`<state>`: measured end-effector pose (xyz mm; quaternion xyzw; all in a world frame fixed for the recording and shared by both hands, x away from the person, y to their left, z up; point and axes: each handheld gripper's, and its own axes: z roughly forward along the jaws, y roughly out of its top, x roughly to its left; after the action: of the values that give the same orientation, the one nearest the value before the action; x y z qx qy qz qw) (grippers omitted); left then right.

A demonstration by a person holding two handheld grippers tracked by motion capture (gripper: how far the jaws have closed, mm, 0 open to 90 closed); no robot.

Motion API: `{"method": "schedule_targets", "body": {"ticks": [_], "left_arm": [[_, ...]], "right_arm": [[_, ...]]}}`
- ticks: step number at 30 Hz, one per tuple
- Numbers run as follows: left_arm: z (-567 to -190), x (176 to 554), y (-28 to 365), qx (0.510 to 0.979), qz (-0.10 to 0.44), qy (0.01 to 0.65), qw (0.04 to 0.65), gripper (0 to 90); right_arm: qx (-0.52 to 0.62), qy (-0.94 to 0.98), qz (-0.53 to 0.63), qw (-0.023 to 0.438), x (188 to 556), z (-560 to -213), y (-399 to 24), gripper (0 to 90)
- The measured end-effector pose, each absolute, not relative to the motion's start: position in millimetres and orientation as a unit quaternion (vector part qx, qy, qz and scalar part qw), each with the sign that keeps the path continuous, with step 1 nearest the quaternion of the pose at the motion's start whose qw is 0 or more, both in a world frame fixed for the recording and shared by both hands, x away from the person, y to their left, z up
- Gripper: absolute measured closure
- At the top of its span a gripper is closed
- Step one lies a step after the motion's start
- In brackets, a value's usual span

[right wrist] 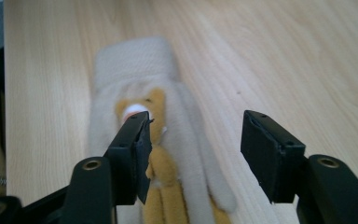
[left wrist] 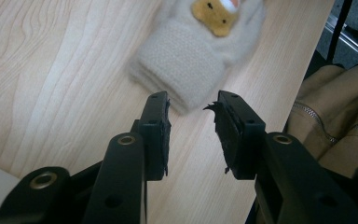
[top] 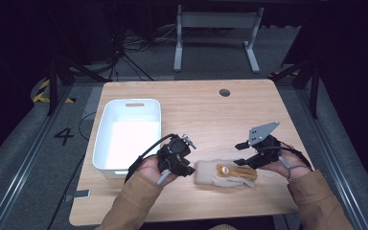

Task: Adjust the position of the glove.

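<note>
A beige knitted glove (top: 220,173) with a yellow bear sewn on it lies flat near the table's front edge, between my two grippers. My left gripper (top: 192,168) sits at the glove's cuff end. In the left gripper view its jaws (left wrist: 191,100) stand apart, with the cuff of the glove (left wrist: 191,56) just beyond their tips and nothing pressed between them. My right gripper (top: 239,153) hovers at the finger end. In the right gripper view it (right wrist: 196,123) is wide open above the glove (right wrist: 140,74), and one jaw covers part of the bear's face.
A white plastic bin (top: 129,134) stands at the left of the wooden table (top: 206,110), close to my left hand. A round cable hole (top: 224,92) sits near the far edge. Tan sleeves (left wrist: 335,107) come in from the near side.
</note>
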<state>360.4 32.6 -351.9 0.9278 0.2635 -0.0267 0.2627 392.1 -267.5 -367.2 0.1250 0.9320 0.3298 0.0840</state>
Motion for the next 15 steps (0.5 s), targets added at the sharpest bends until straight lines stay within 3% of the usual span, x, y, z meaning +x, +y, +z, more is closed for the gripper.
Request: {"method": "schedule_targets", "body": {"ticks": [6,15], "left_arm": [[-349.9,363.2,26.9,0.929,-0.027,0.252,0.269,63.4],[-347.5,368.6,21.0,0.926,-0.022,0.247,0.285,53.0]], "right_arm": [[0.156,0.920,0.345,0.106,388.5,-362.3,-278.2,43.5],[0.231,0.893,0.358,0.144,387.8,-358.3,-300.1,43.3]]}}
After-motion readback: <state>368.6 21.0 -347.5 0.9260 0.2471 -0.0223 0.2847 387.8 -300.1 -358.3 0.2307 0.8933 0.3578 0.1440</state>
